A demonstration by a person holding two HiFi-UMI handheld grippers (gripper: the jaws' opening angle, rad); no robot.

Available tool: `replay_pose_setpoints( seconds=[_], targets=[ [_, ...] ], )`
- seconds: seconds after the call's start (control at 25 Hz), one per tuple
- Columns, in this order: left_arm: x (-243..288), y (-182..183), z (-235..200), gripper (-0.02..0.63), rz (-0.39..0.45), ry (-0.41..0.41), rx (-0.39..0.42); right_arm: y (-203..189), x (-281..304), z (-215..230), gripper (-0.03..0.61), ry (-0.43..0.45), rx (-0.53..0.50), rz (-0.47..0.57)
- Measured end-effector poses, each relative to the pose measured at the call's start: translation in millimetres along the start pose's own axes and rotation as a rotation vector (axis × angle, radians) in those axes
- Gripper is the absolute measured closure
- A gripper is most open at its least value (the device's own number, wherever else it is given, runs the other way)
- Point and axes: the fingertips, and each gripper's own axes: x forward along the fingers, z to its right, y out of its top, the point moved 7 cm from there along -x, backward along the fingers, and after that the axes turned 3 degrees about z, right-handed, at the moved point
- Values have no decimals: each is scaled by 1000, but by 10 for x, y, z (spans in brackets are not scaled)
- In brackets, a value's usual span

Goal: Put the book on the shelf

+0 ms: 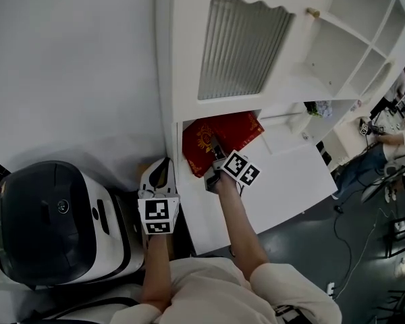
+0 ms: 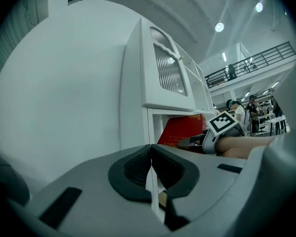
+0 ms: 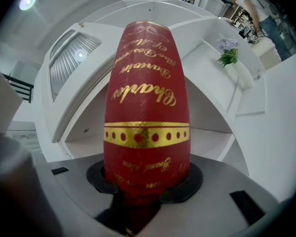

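A red book with gold lettering is held by my right gripper, which is shut on its near end. The book's far end reaches into the open compartment of the white shelf unit, below the ribbed-glass door. In the right gripper view the book stands upright with its spine towards the camera, clamped between the dark pads of my right gripper. My left gripper hangs left of the shelf unit, shut and holding nothing. In the left gripper view its pads meet, with the book ahead.
A large black-and-white rounded machine stands at the lower left beside a plain white wall. A small potted plant sits in a shelf compartment to the right. The shelf's white ledge juts out below the book. A person is at far right.
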Motion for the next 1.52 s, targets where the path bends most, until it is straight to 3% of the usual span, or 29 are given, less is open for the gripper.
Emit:
replay_pose_setpoints(
  seconds=[0.36,1.0,1.52],
  targets=[
    [-26,-26,2,597,-13,-2,10,13,276,13,380,-18,28,-13],
    [70,-46,363,597,-47,-101,-36,-13,619,54,377,-39,69,20],
    [100,-57,398,597,-37,-84,-39,-1,1010,72,374,-40,108,40]
  ],
)
